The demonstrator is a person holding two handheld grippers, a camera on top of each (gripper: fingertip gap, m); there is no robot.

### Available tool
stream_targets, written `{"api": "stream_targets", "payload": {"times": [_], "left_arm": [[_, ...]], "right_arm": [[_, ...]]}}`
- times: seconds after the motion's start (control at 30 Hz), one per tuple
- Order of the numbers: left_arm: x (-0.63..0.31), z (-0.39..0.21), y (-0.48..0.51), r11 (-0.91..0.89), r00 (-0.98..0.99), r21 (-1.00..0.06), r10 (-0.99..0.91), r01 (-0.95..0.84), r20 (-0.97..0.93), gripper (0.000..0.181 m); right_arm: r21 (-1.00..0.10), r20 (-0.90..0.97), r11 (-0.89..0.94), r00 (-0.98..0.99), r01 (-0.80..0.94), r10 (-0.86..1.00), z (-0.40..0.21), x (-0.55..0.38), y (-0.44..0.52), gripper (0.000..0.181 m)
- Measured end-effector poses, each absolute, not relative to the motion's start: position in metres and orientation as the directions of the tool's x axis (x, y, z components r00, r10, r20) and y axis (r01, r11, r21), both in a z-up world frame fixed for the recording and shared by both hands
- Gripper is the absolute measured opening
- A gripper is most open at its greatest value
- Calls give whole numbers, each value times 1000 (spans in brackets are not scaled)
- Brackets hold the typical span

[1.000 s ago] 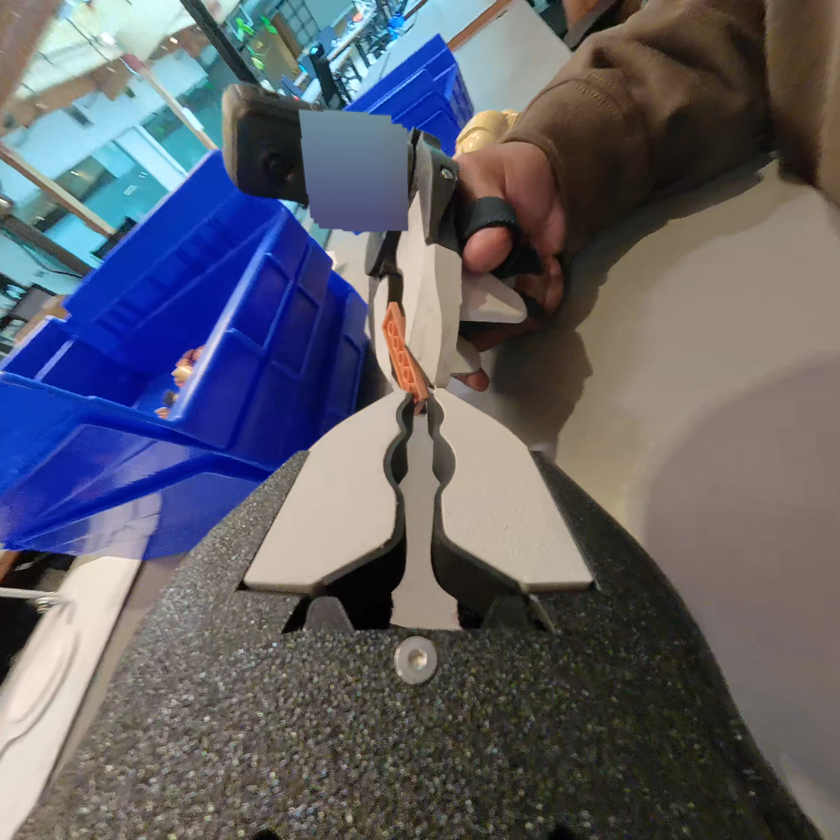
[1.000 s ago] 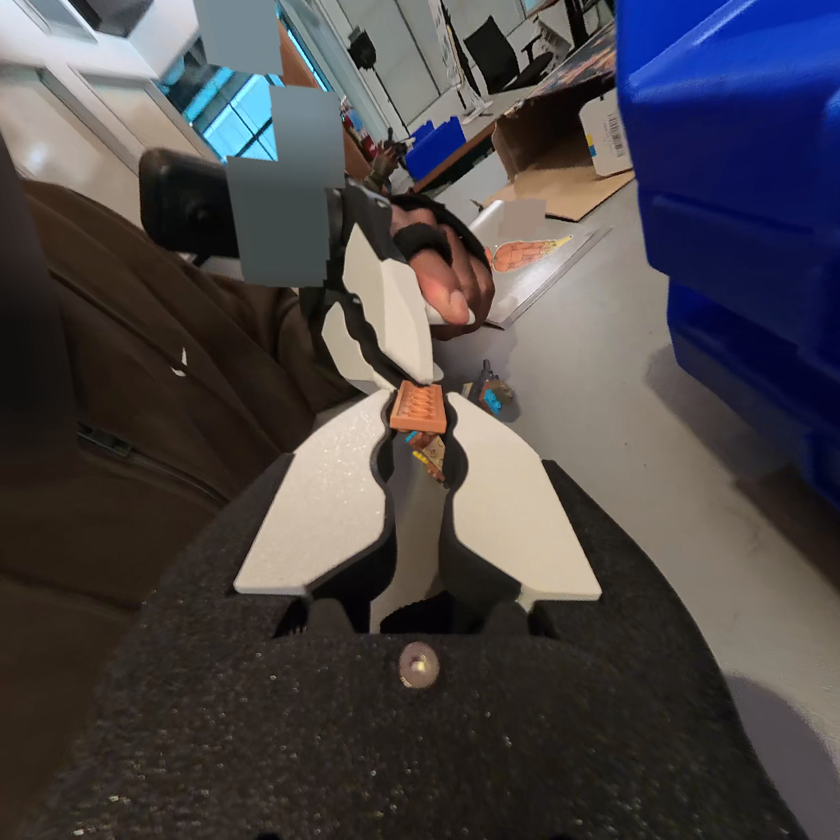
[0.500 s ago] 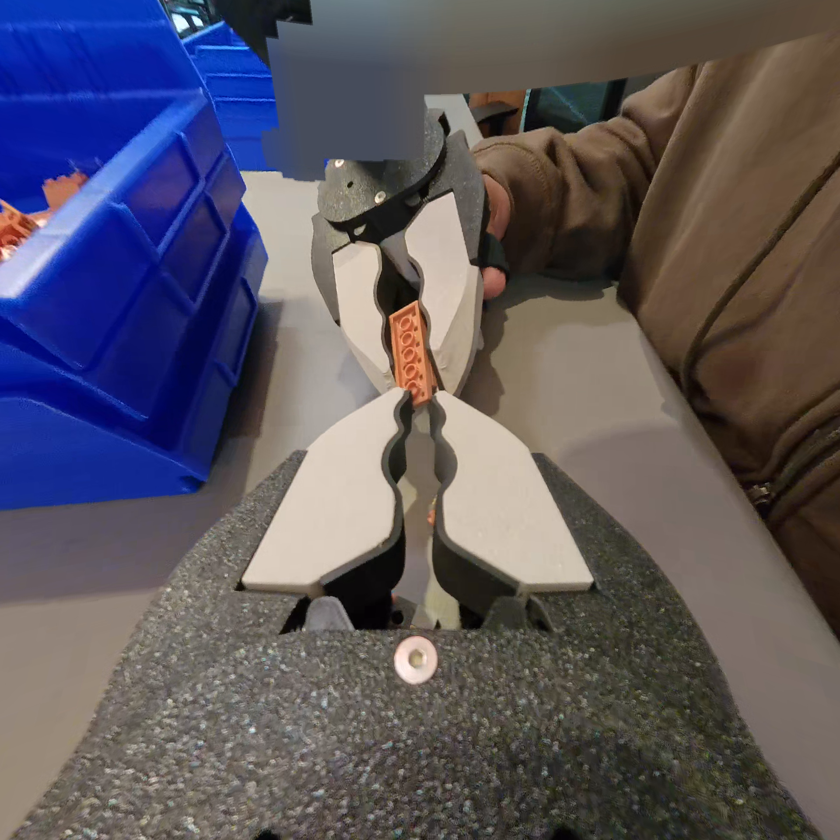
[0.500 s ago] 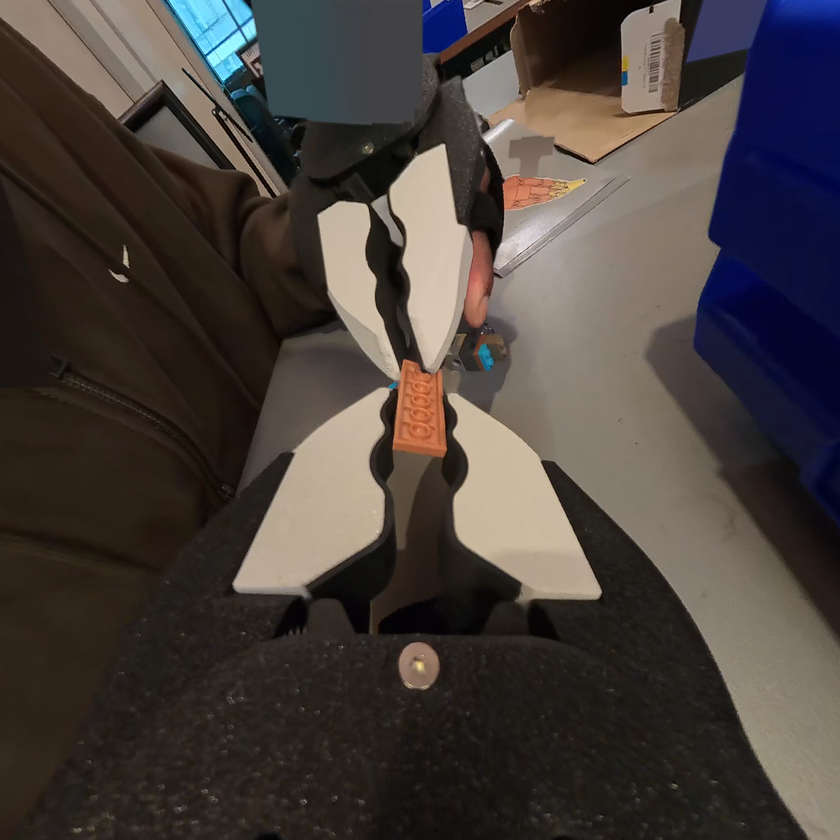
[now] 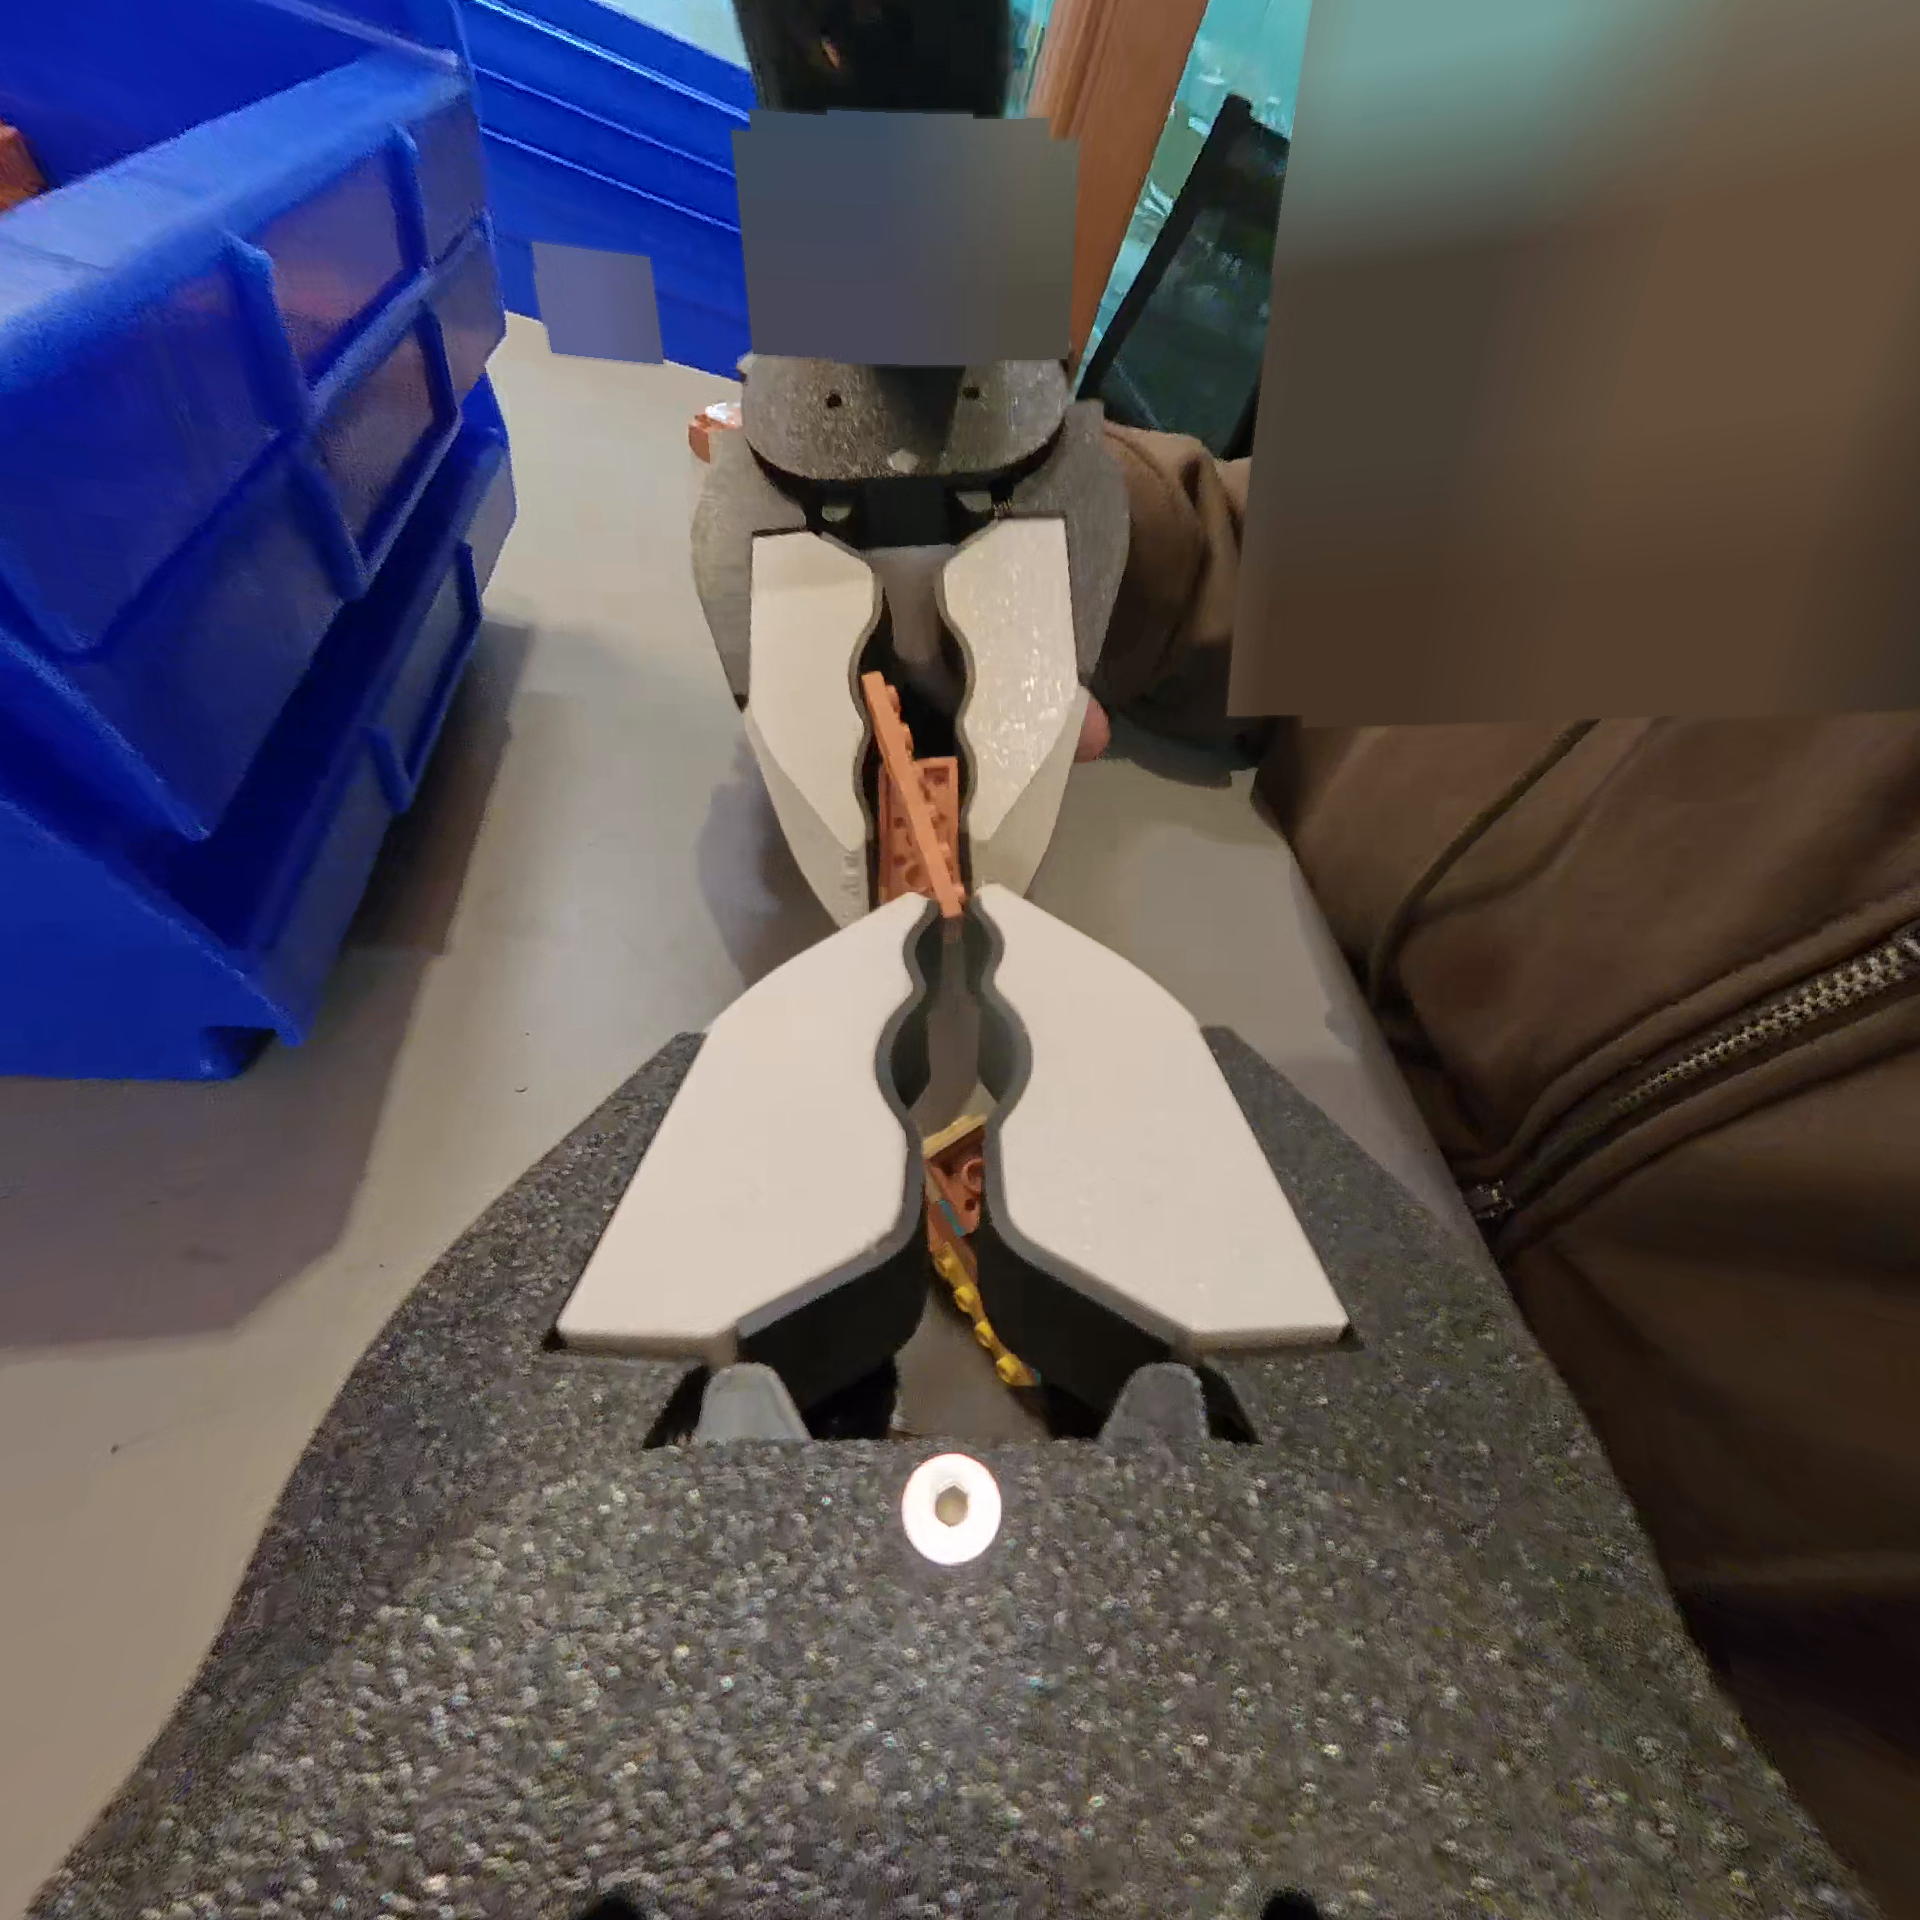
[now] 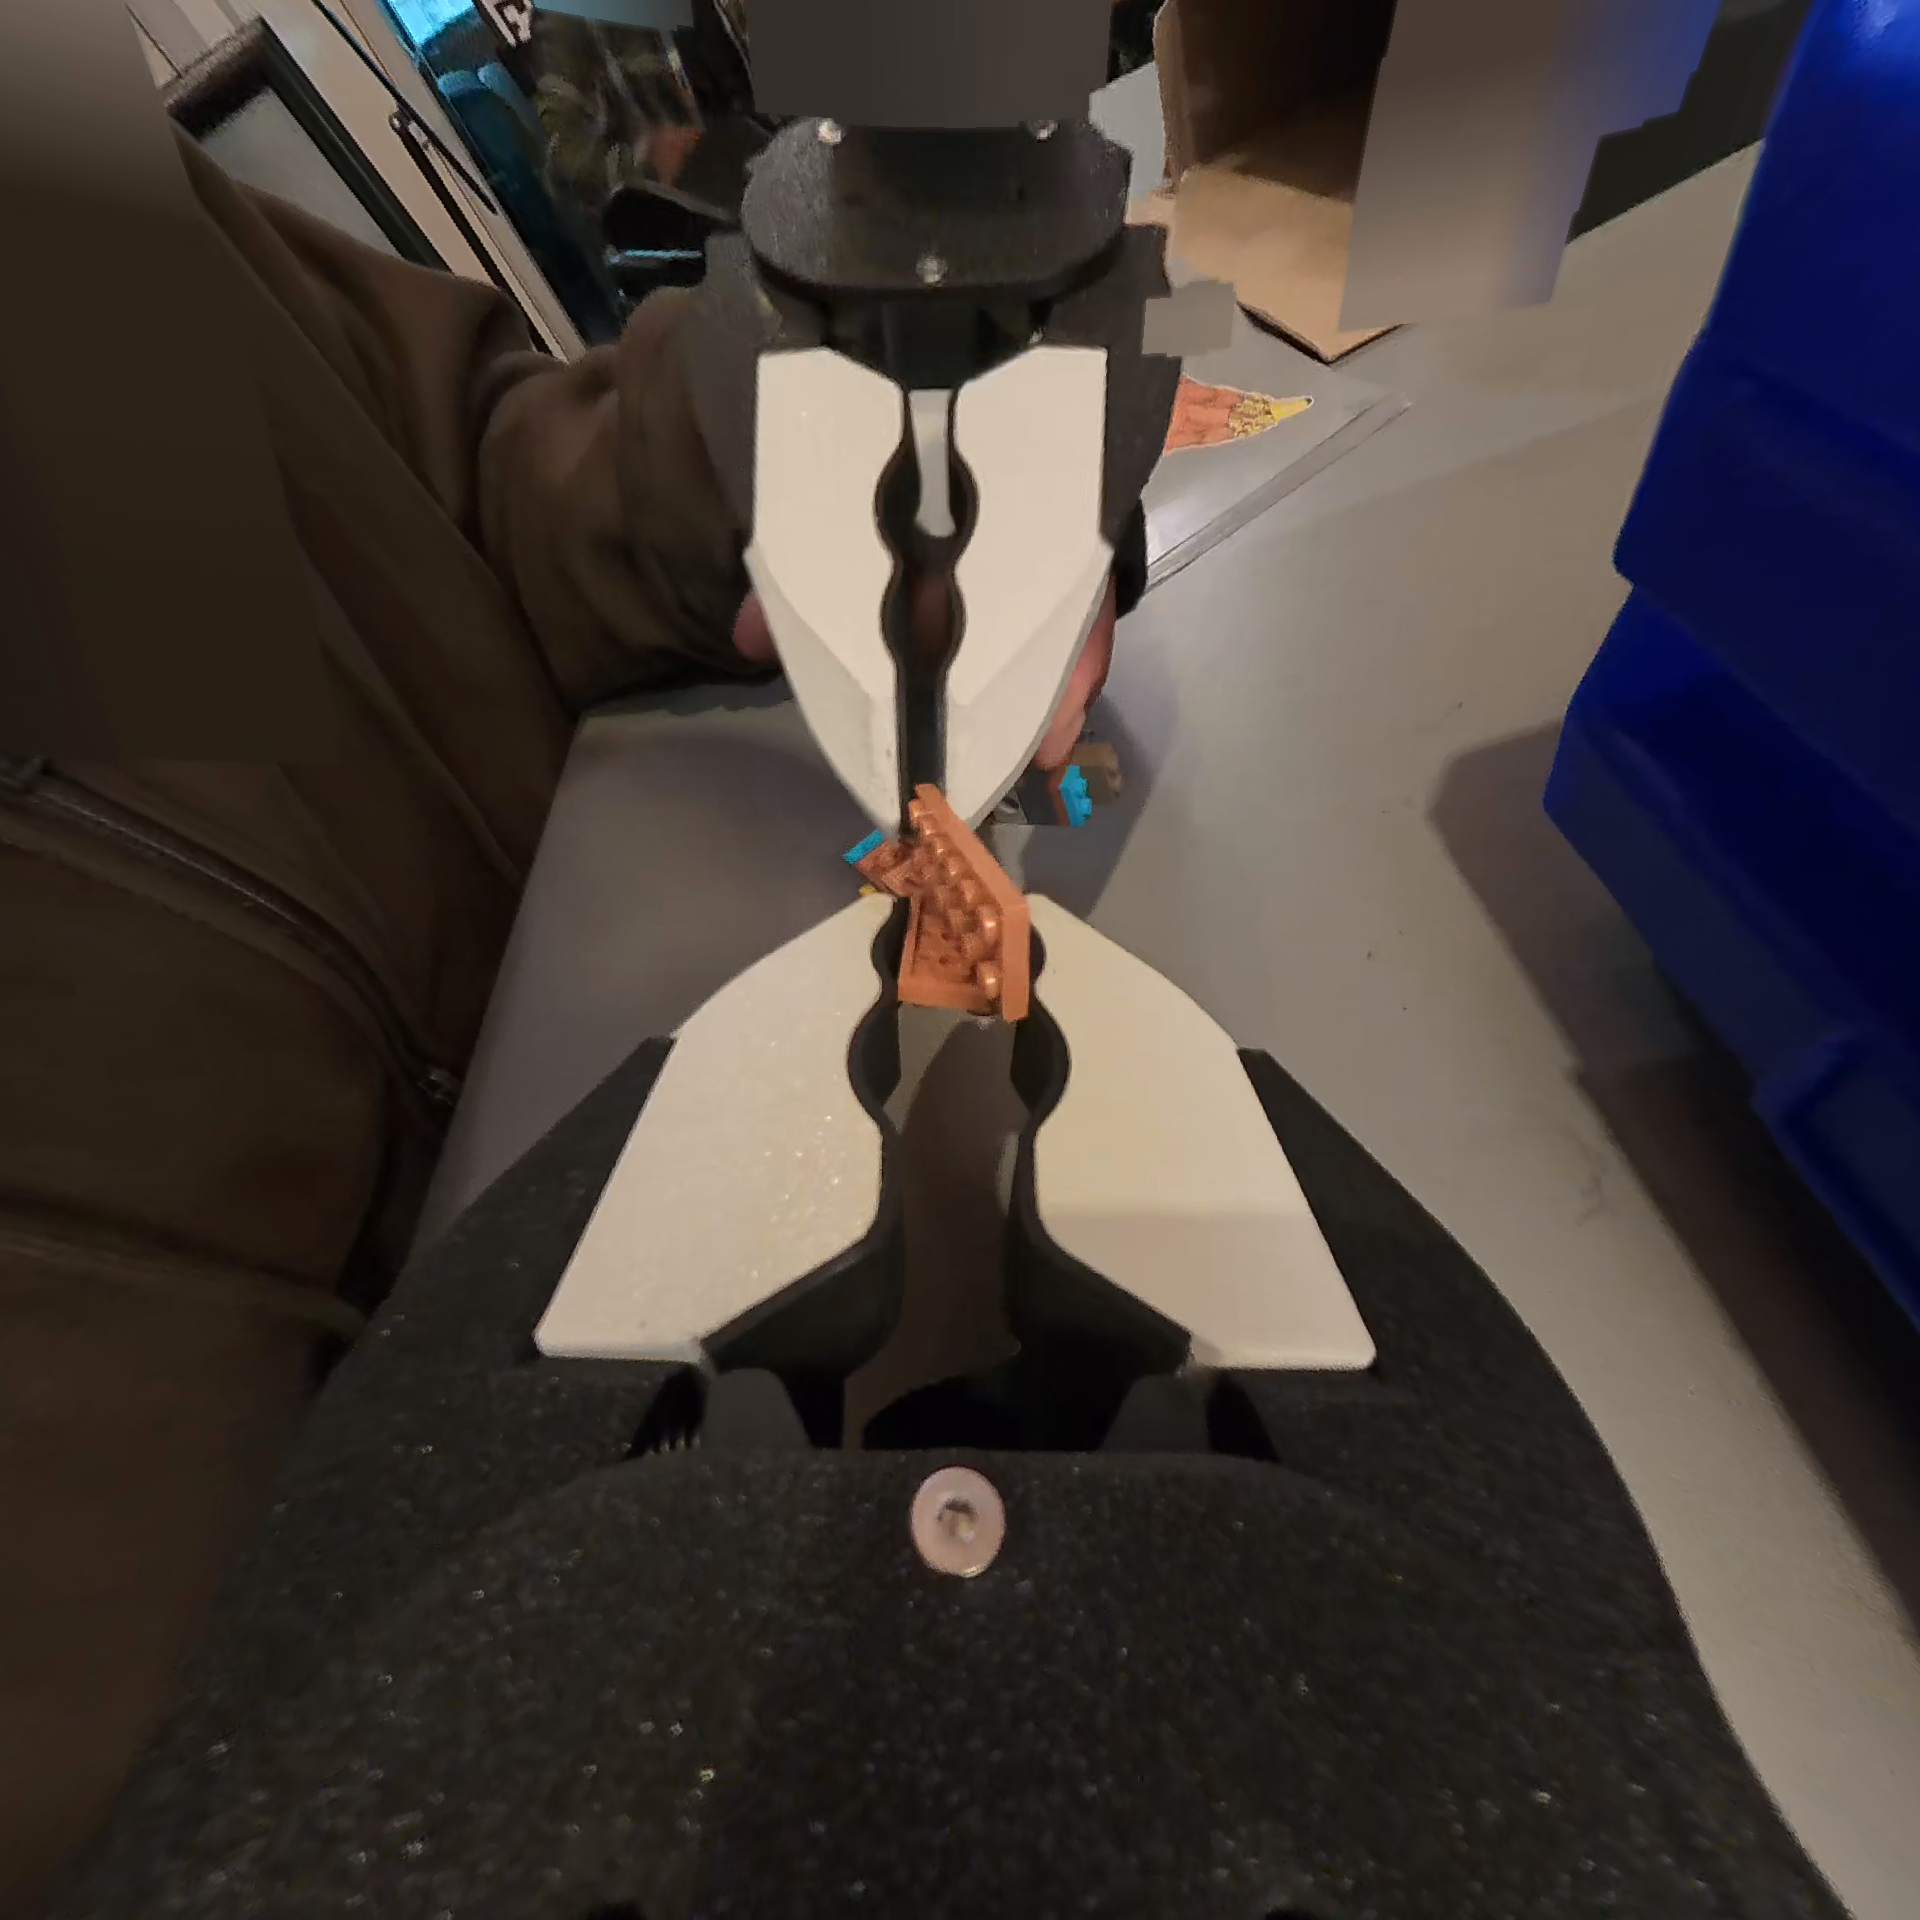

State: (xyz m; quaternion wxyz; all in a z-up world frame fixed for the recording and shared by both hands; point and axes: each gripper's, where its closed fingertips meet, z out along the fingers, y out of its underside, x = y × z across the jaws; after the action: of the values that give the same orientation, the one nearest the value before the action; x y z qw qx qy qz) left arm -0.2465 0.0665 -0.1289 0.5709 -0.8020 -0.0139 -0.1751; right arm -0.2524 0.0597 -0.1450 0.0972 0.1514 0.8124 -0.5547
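Two grippers face each other tip to tip over the grey table (image 5: 520,831), and I see each one clenched on an orange studded plate. My left gripper (image 5: 954,906) pinches the near end of a thin orange plate (image 5: 914,800), seen almost edge-on and tilted away toward the other tool. My right gripper (image 6: 961,940) grips a broader orange plate (image 6: 961,935) across its width, studs turned up toward the camera. The two plates meet at an angle between the fingertips; I cannot tell whether they are pressed together or only touching. Below the left tool, through the gap between its fingers, a small pile of loose bricks (image 5: 961,1195) lies on the table, brown, blue and yellow. Blue storage bins (image 5: 208,520) stand stacked just beside the work area. A person's brown zipped jacket (image 5: 1662,1039) fills the side nearest the table's edge.
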Motion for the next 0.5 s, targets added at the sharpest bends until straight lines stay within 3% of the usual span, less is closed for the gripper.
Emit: {"api": "stream_targets", "payload": {"times": [0.27,0.5], "left_arm": [[-261,-114,66,-239,962,-948,-121,209,243,3],[-284,-81,56,-35,985,-985,-13,170,171,4]], "right_arm": [[-894,-309,282,-935,347,172,-136,-261,64,18],[-979,-120,123,-948,163,296,-76,-281,74,18]]}}
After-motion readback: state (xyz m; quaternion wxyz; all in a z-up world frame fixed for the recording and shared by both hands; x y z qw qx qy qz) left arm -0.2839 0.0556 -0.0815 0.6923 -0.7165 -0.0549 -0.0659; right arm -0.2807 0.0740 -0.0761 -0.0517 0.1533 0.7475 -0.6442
